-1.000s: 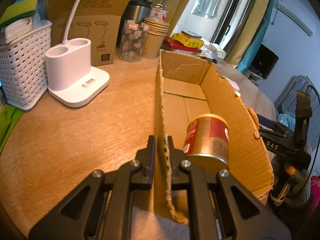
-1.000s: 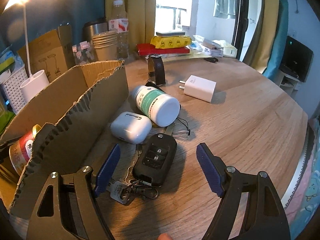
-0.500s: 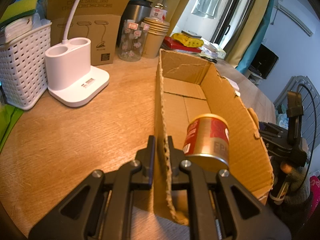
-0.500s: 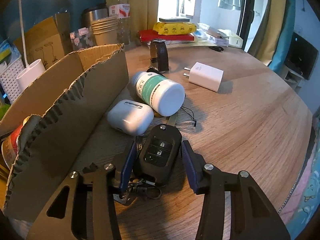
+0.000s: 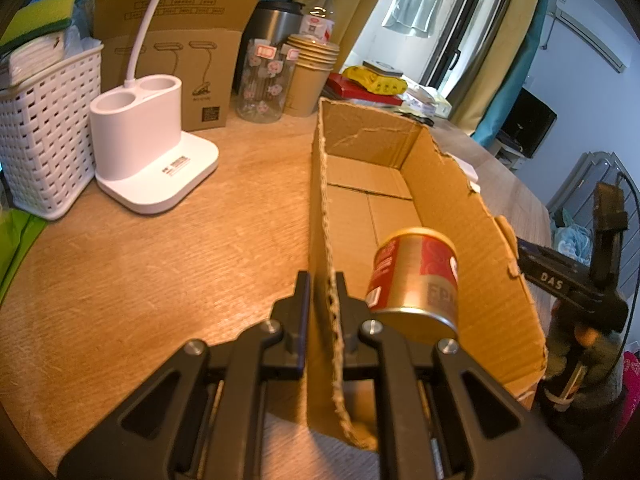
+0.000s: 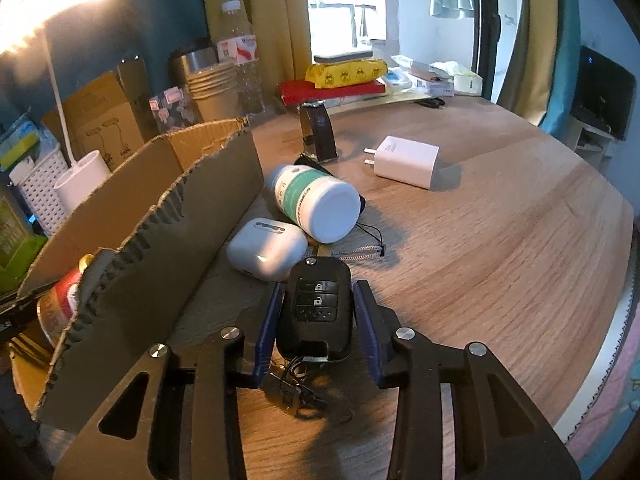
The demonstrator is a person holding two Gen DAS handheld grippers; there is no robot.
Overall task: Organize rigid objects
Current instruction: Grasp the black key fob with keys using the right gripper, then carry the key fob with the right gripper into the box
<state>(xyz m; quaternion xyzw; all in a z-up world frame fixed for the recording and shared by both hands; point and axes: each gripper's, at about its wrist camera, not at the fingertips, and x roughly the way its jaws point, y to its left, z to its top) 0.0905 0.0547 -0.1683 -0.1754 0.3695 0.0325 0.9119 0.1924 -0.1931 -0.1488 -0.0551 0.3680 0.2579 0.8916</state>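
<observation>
right now the step in hand looks like picking up the car key [image 6: 316, 312]: the right gripper [image 6: 316, 336] has its blue-padded jaws closed in against both sides of the black fob, which lies on the wooden surface [image 6: 500, 240] just outside the cardboard box [image 6: 192, 216], its key ring trailing back between the jaws. the left gripper [image 5: 320, 312] has its jaws pinched nearly together on the near long wall of the cardboard box [image 5: 320, 208], apparently steadying it.

the next move, as i judge it, calls for lifting the key clear of the surface, carrying it over the ragged box wall and setting it down inside; the dangling ring and keys could snag on the torn cardboard edge, so it wants enough height.

inside the box there is only a red and gold tin can [image 5: 414, 280] near the gripped end; the rest of its floor shows bare. outside it, close to the wall, lie a white earbud case [image 6: 266, 248] and a white bottle with a green label [image 6: 312, 202] on its side, touching each other, with a white charger [image 6: 406, 162] and a watch on a stand [image 6: 318, 132] farther off.
</observation>
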